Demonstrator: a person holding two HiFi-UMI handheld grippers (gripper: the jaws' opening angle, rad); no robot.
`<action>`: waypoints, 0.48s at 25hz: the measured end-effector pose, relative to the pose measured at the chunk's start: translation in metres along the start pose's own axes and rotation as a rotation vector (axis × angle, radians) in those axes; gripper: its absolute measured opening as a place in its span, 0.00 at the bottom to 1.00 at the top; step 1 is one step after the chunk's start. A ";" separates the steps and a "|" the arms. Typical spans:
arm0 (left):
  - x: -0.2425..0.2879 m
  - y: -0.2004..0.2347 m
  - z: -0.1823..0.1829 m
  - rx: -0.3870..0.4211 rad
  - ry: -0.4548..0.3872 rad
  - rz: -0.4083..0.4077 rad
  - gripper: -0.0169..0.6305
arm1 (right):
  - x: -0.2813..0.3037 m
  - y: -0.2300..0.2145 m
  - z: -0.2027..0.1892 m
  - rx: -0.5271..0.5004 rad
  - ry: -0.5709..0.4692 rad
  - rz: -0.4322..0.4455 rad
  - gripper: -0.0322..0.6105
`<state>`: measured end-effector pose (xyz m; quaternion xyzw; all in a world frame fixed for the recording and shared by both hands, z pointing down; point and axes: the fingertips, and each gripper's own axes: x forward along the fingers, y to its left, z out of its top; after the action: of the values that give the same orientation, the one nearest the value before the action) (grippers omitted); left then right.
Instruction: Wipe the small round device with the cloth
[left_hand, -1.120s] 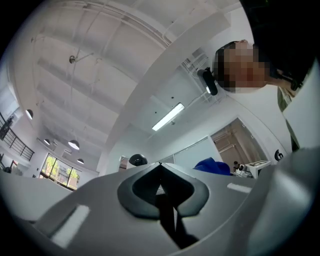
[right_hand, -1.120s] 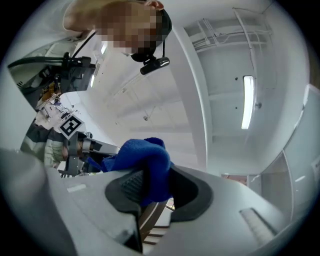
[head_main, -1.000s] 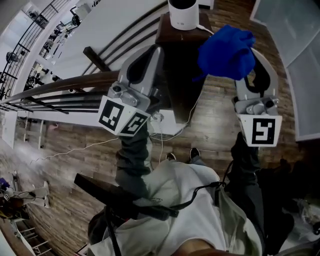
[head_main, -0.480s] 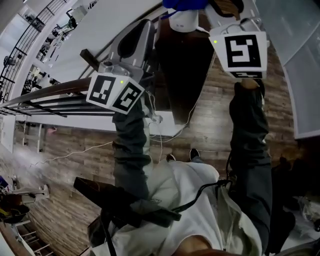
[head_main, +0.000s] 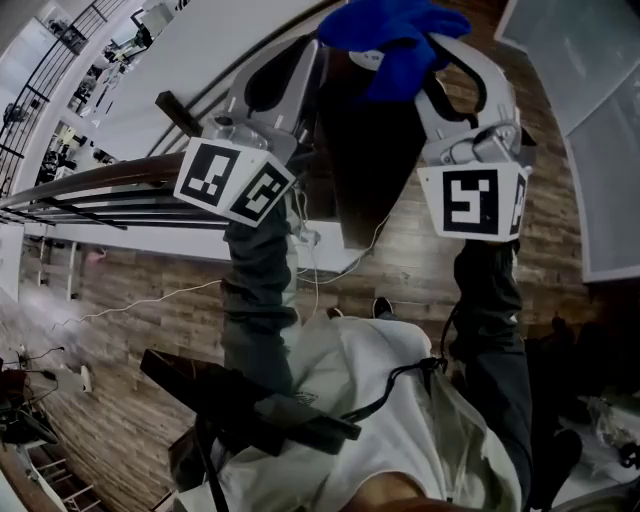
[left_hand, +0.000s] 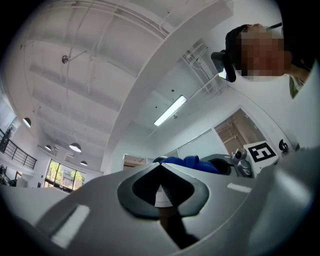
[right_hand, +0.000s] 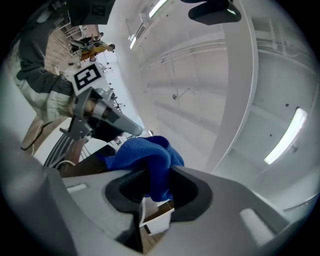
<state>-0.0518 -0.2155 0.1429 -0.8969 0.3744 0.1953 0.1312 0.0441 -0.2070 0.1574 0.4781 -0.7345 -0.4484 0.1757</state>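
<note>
The blue cloth (head_main: 395, 35) is bunched in my right gripper (head_main: 440, 52), which is shut on it at the top of the head view. The cloth lies over the small round white device (head_main: 367, 60), and only a white sliver of it shows. The device stands on a dark wooden stand (head_main: 372, 150). My left gripper (head_main: 316, 48) is just left of the device, its jaws shut and empty. In the left gripper view a white shape (left_hand: 161, 196) shows through the jaw opening, with the cloth (left_hand: 187, 162) behind. The right gripper view has the cloth (right_hand: 147, 160) between the jaws.
A white cable (head_main: 318, 270) hangs from the stand down to the wood floor (head_main: 150, 300). A dark railing (head_main: 90, 180) runs along the left. The person's torso and a black strap (head_main: 250, 410) fill the lower frame.
The right gripper swung the cloth from the right of the device up and over it, so the device is now mostly covered. The left gripper moved forward toward the device.
</note>
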 end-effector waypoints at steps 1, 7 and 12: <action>0.001 0.001 0.002 -0.002 -0.004 0.001 0.03 | -0.002 0.008 -0.001 0.004 0.005 0.037 0.22; 0.002 -0.008 0.004 -0.024 -0.001 -0.017 0.03 | -0.012 -0.036 -0.003 0.149 -0.027 -0.043 0.22; -0.005 -0.012 -0.004 -0.037 0.006 -0.010 0.03 | 0.029 -0.086 -0.011 0.288 -0.079 -0.113 0.22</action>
<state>-0.0451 -0.2060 0.1495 -0.9016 0.3667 0.1989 0.1145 0.0852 -0.2495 0.0871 0.5207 -0.7696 -0.3662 0.0507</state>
